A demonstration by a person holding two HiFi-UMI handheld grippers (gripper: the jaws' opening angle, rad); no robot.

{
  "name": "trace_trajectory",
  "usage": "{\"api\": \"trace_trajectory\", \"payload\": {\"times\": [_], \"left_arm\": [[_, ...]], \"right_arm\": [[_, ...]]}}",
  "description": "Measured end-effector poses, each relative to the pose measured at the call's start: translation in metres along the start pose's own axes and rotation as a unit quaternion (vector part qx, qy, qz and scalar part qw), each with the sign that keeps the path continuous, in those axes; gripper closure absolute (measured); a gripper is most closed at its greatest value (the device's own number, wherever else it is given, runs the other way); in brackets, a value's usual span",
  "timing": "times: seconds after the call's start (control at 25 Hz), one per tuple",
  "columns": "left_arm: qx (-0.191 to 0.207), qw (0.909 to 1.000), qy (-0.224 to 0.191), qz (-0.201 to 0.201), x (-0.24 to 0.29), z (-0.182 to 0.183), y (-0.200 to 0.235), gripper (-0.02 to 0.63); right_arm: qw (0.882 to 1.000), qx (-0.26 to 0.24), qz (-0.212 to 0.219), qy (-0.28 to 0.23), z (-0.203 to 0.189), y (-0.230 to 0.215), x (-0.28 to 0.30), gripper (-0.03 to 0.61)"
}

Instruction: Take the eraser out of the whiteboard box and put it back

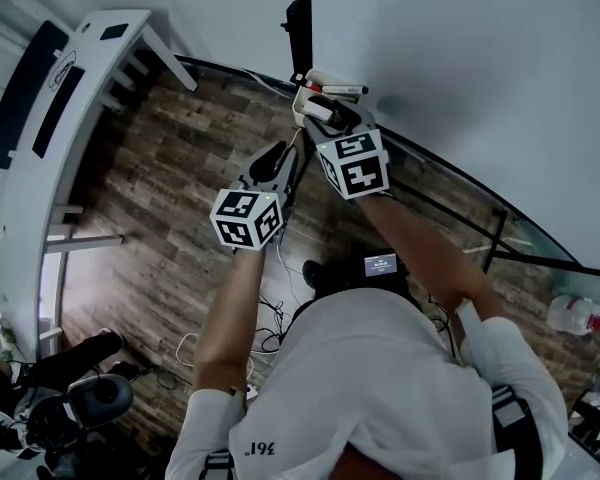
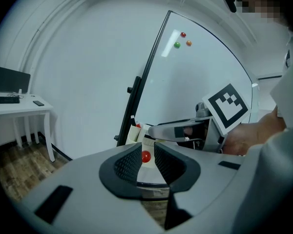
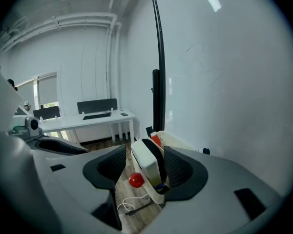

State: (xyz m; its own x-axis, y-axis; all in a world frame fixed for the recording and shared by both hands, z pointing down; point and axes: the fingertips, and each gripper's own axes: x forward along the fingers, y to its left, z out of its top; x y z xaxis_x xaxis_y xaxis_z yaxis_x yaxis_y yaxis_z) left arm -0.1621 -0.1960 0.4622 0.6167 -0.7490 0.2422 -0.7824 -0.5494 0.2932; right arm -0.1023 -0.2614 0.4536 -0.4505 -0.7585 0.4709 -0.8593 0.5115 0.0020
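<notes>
White-and-black eraser [image 3: 146, 161], cream box [image 3: 173, 141], red ball [image 3: 136, 180].

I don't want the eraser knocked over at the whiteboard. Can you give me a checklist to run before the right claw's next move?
1. Eraser seated in the whiteboard box: ok, it stands on edge inside.
2. Right claw open: ok, jaws wide, one on each side of the eraser.
3. Pads off the eraser: ok on the white side, where a gap shows; cannot tell on the felt side.
4. Left claw empty: ok, narrow gap with nothing in it.
</notes>
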Motion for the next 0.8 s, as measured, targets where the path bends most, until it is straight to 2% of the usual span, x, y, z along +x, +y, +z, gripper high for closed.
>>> {"api": "trace_trajectory", "payload": {"times": [0.24,0.52,0.8], "left_arm": [[0.0,1.0,0.001,0.0,0.008,0.005,0.003,0.537],[0.011,0.9998,0.009,-0.012,0.036,0.006,-0.007,0.448],[0.023,0.9996,0.014,-0.009,0.059,0.007,-0.011,0.391]], "right_arm": [[1.0,0.007,0.005,0.0,-0.003,-0.003,-0.005,0.337],[1.0,0.023,0.011,-0.009,-0.006,-0.014,-0.025,0.337],[0.999,0.03,0.039,-0.023,-0.004,-0.016,-0.042,0.337]]}}
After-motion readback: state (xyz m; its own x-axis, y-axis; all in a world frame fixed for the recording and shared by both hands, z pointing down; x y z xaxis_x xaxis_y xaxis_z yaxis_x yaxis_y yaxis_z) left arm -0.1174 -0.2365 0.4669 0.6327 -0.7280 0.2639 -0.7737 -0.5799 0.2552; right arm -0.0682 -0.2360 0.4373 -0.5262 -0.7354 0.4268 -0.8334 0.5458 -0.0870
